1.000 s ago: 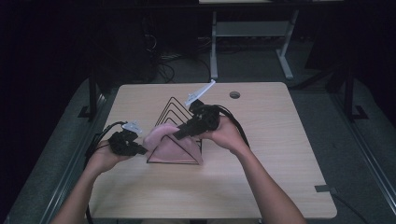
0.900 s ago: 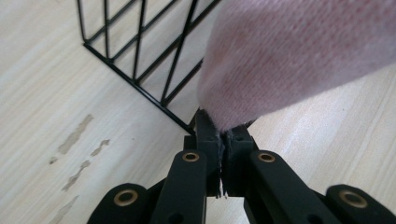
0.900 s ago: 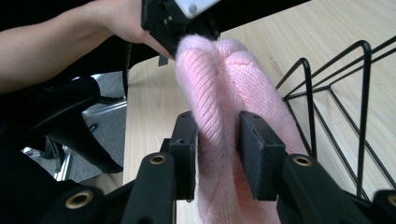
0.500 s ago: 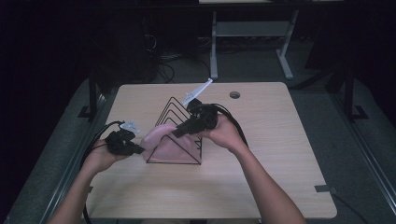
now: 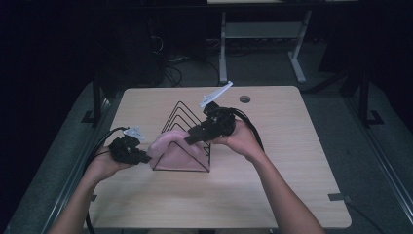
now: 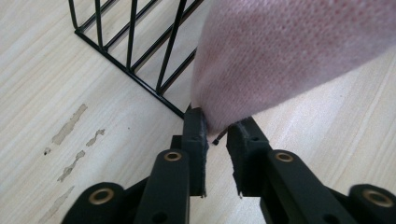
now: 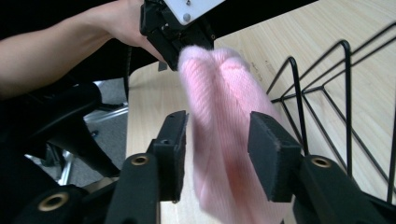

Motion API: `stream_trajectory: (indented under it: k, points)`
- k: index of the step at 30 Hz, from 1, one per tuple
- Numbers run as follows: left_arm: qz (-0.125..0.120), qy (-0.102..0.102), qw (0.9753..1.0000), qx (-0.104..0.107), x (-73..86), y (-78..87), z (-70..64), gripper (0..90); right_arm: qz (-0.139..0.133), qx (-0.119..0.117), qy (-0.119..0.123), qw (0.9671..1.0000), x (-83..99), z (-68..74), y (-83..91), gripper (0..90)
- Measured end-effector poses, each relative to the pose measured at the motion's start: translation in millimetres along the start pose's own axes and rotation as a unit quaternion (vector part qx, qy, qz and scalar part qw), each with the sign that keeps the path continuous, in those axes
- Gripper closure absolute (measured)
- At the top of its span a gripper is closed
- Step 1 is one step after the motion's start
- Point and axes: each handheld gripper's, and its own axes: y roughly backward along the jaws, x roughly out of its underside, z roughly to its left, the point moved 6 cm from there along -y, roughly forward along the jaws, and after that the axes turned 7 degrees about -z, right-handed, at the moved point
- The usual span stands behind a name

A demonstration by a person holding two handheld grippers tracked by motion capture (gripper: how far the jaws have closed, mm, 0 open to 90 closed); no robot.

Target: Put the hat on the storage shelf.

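The left hand-held gripper [image 6: 215,133] pinches the pink cloth [image 6: 289,51]; the right [image 7: 218,140] apparently straddles it, unclenched.

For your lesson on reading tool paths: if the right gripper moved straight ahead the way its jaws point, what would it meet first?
The pink knitted cloth: it already lies between the right gripper's open jaws. Beyond it, in roughly the same line, is the left gripper, pinching the cloth's far end, though depth is hard to judge.

Table [image 5: 292,185] bears wire rack [image 5: 182,114].
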Motion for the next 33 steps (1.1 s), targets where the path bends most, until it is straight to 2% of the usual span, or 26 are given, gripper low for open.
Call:
stream_trajectory:
  k: [3,7,10,13,16,22,24,33]
  points:
    - [0.006,-0.002,1.0000,-0.001,2.0,1.7,0.9,73.4,-0.004,0.006,-0.006,1.0000,3.6,-1.7,6.8,51.2]
    - [-0.001,0.010,0.9999,-0.003,3.4,2.6,0.7,69.9,-0.013,0.020,-0.027,0.9993,18.5,-8.7,23.2,44.9]
    - [-0.005,0.014,0.9999,-0.005,3.2,3.6,0.6,68.0,-0.010,0.029,-0.035,0.9989,26.0,-12.4,29.5,43.2]
    - [-0.008,0.019,0.9998,-0.004,2.5,4.7,-0.3,67.5,-0.016,0.045,-0.045,0.9978,35.9,-19.9,37.9,41.9]
    - [-0.010,0.018,0.9998,-0.003,1.6,5.2,-0.9,66.7,-0.021,0.051,-0.056,0.9969,41.5,-24.4,43.5,41.4]
    - [-0.008,0.016,0.9998,-0.001,0.9,5.6,-0.8,65.4,-0.025,0.061,-0.064,0.9958,49.1,-29.2,51.3,40.8]
    - [-0.009,0.016,0.9998,0.000,0.7,5.8,-0.8,61.8,-0.026,0.061,-0.064,0.9957,51.3,-29.7,53.6,40.8]
    - [-0.014,0.021,0.9997,0.007,0.0,7.5,-3.5,57.7,-0.027,0.078,-0.072,0.9939,63.7,-33.5,64.9,40.5]
